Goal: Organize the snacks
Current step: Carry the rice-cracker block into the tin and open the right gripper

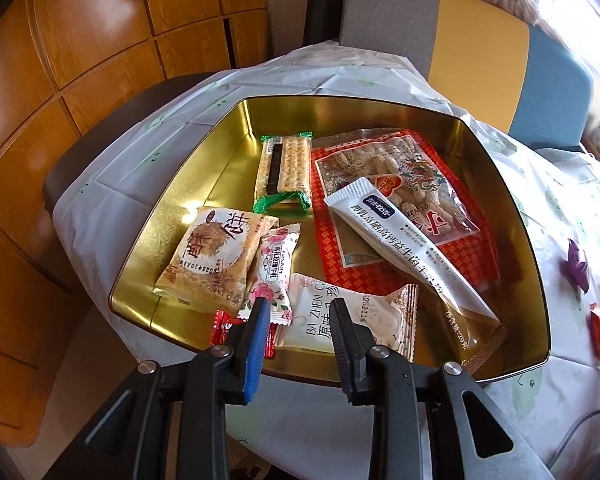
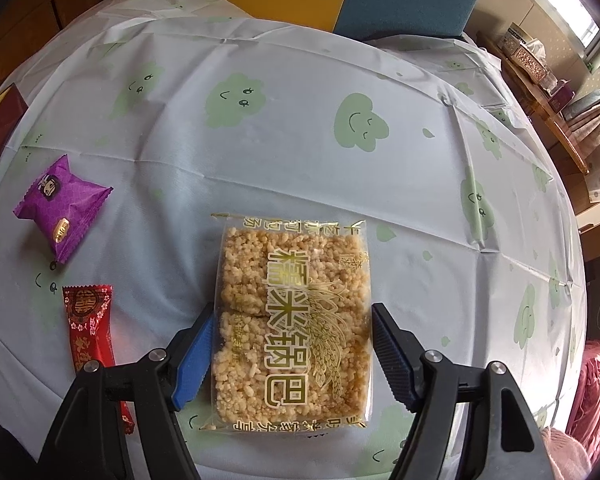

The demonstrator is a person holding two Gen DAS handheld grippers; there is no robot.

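Clear-wrapped rice cracker pack (image 2: 294, 328) flat on the cloud-print tablecloth (image 2: 260, 140), lying between the parted fingers of the right gripper (image 2: 290, 354), untouched. Purple packet (image 2: 60, 204) and red candy (image 2: 94, 332) off to its left. Left gripper (image 1: 300, 316) open, empty, above the gold tin (image 1: 500, 184) holding assorted snacks.
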